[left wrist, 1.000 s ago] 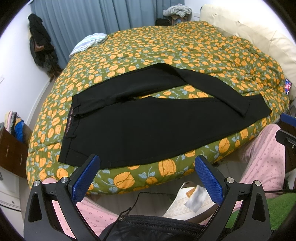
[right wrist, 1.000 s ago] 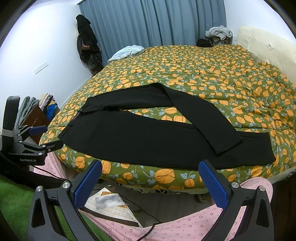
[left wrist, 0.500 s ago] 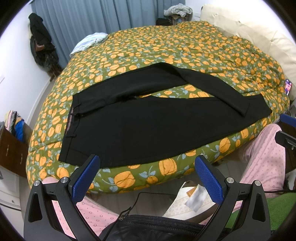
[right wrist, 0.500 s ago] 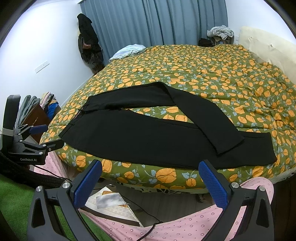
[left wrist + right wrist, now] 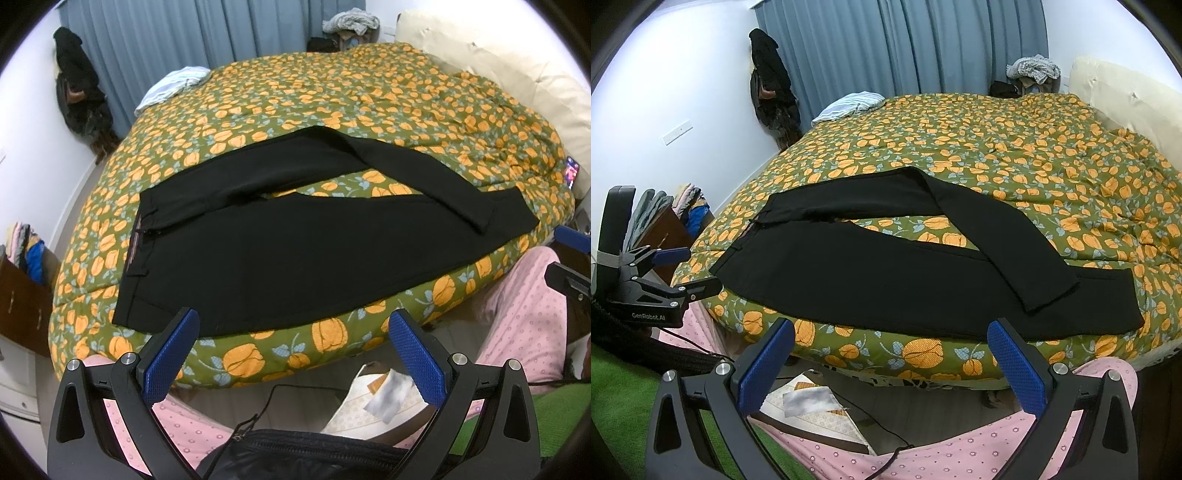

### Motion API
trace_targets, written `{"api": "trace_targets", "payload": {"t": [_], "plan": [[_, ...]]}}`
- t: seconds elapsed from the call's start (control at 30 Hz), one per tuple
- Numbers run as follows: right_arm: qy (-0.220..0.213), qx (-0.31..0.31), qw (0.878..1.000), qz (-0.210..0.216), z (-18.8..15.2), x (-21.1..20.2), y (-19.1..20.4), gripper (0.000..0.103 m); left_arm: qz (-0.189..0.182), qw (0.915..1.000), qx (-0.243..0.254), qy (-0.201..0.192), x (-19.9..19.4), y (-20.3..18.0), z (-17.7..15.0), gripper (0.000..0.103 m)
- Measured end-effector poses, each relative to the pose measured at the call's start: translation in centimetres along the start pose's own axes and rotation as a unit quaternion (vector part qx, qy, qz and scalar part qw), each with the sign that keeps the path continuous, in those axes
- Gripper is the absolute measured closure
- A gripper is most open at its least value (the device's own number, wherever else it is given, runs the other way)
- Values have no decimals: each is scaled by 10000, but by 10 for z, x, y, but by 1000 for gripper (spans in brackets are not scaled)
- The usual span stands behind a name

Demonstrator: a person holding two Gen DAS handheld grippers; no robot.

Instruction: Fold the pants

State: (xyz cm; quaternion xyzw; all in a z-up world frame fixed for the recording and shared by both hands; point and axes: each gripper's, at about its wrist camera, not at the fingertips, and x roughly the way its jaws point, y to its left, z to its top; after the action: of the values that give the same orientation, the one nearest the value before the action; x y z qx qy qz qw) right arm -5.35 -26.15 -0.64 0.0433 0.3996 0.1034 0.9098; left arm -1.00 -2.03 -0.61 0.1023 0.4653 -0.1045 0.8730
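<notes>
**Both claws apart and empty, pants flat on bed**

- Black pants (image 5: 295, 254) lie spread across the near half of the bed (image 5: 369, 92), on the green quilt with orange flowers. Near edge runs along the bed's front edge.
- Left wrist view: waistband at 9 o'clock, hems at 3 o'clock. Near leg lies straight and flat. Far leg (image 5: 417, 173) bends at about 12 o'clock and crosses back down, its hem resting on top of the near leg's hem end, around 3 o'clock. A wedge of quilt shows between the two legs.
- Right wrist view: same layout on the pants (image 5: 886, 280); crossed hem sits at about 4 o'clock of the garment.
- Left claw (image 5: 291, 350): blue pads wide apart, nothing between them, off the bed, just in front of the pants' near edge. Not touching the cloth.
- Right claw (image 5: 890, 354): pads wide apart, empty, off the bed, below the front edge near the hem end. Not touching the cloth.
- Left claw also shows in the right wrist view at 9 o'clock (image 5: 690, 271), beside the waistband corner.
- Pink dotted trouser legs (image 5: 960, 454) of the person at 6 o'clock.
- Background: blue curtain (image 5: 905, 44) at 12 o'clock, light striped cloth (image 5: 853, 105) on the bed's far corner.
</notes>
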Motion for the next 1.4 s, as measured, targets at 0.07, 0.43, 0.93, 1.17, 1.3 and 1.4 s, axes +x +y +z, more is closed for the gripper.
{"api": "trace_targets", "payload": {"t": [0.07,0.43,0.93,1.17,1.3,1.4], "plan": [[13,1,10000,5,-1,1,0,0,1,10000,-4,-10,0,1,0,0],[35,-67,9999,70,-1,5,0,0,45,10000,-5,-14,2,5,2,1],[96,-205,9996,151,0,10,3,0,76,10000,0,-7,3,8,3,0],[117,-133,9998,61,0,16,1,0,144,9999,57,-58,6,9,6,0],[54,-346,9990,-259,4,19,-3,0,234,9995,159,-135,6,7,11,1],[-325,-818,9920,-903,13,16,-19,0,291,9993,77,-200,8,13,19,1]]}}
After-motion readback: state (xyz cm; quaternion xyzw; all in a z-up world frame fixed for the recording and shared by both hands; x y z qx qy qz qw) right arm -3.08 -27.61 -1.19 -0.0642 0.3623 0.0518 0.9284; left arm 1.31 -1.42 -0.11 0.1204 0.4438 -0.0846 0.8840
